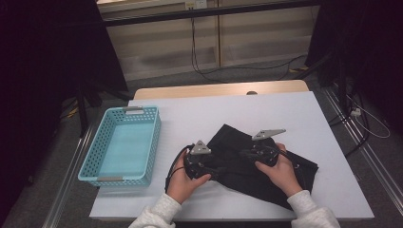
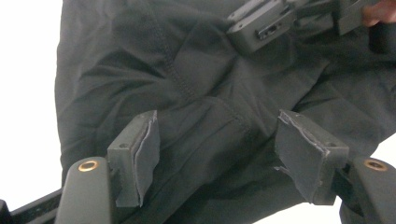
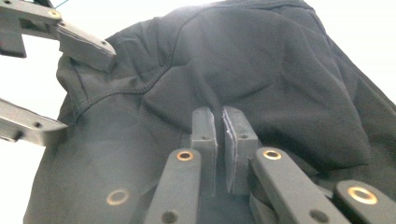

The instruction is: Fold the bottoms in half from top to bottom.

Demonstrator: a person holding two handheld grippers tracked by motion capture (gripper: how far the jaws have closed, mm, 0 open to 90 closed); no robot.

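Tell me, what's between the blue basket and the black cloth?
Just bare white table. The high view shows nothing lying between the basket and the cloth.

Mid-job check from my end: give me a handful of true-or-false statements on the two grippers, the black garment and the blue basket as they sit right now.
1. The right gripper is shut on a fold of the black fabric garment. True.
2. The left gripper is clamped on the garment. False: its jaws stand apart over the cloth, pads not pressing.
3. The light blue perforated plastic basket holds the garment. False: the garment lies on the white table top, beside the basket.
4. The basket sits left of the garment in the high view. True.
5. Both hands are over the garment. True.
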